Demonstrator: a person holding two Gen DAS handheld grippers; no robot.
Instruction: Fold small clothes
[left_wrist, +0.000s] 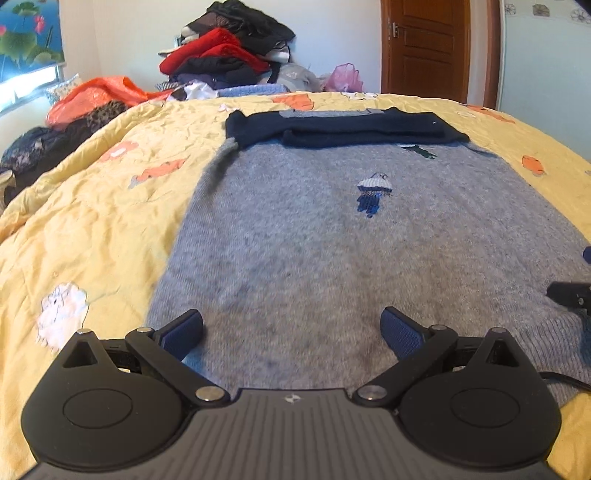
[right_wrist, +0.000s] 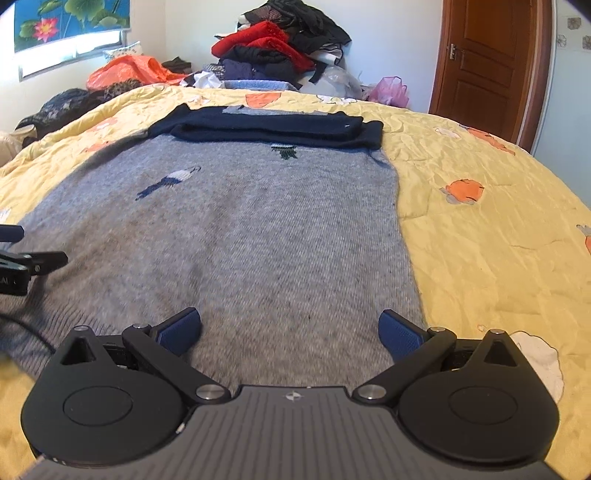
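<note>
On the yellow bed (left_wrist: 92, 221) the grey sweater (left_wrist: 314, 240) lies flat, navy sleeves (left_wrist: 343, 129) folded across. Left tongs (left_wrist: 291, 332) and right tongs (right_wrist: 290, 332) hover spread above its hem.

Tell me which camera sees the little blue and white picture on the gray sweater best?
The left wrist view: the little picture on the gray sweater sits near the middle, facing the camera. In the right wrist view it lies off to the left, stretched and slanted.
</note>
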